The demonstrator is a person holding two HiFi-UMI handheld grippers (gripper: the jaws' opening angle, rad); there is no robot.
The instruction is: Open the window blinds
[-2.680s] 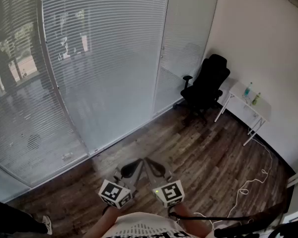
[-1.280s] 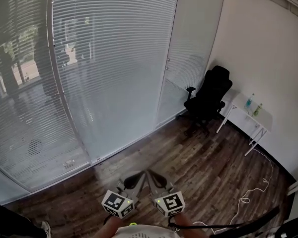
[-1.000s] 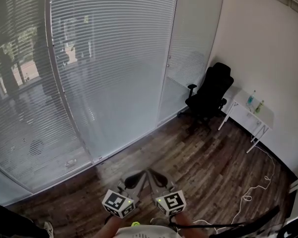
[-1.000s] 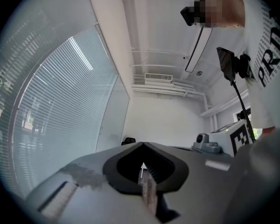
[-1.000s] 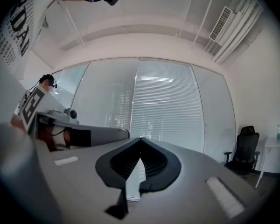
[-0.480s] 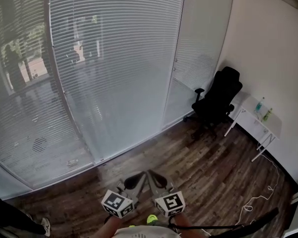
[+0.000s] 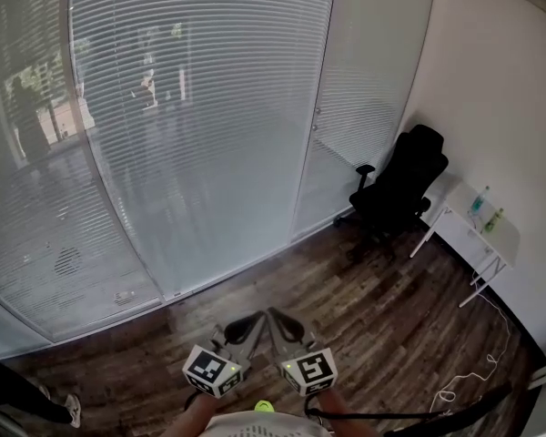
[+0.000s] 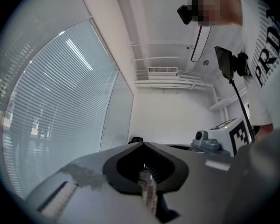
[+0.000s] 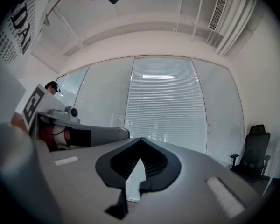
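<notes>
White slatted window blinds (image 7: 200, 107) hang lowered over the big glass wall ahead, and street shapes show dimly through the slats. They also fill the left of the left gripper view, blinds (image 8: 51, 111), and the middle of the right gripper view, blinds (image 9: 165, 106). My left gripper (image 7: 253, 318) and right gripper (image 7: 275, 316) are held side by side low near my body, pointing at the window from well back. Both are shut with nothing between the jaws: left gripper (image 8: 142, 144), right gripper (image 9: 140, 139).
A black office chair (image 7: 400, 185) stands at the right by a narrower blind-covered panel (image 7: 364, 89). Beyond it a small white table (image 7: 473, 230) carries bottles (image 7: 480, 203). A white cable (image 7: 464, 385) lies on the wooden floor (image 7: 346, 299). Someone's shoe (image 7: 70, 410) shows at lower left.
The view has shifted along the window: chair and table slid toward the right edge and the blinds loom larger. Both grippers stay shut and together.
</notes>
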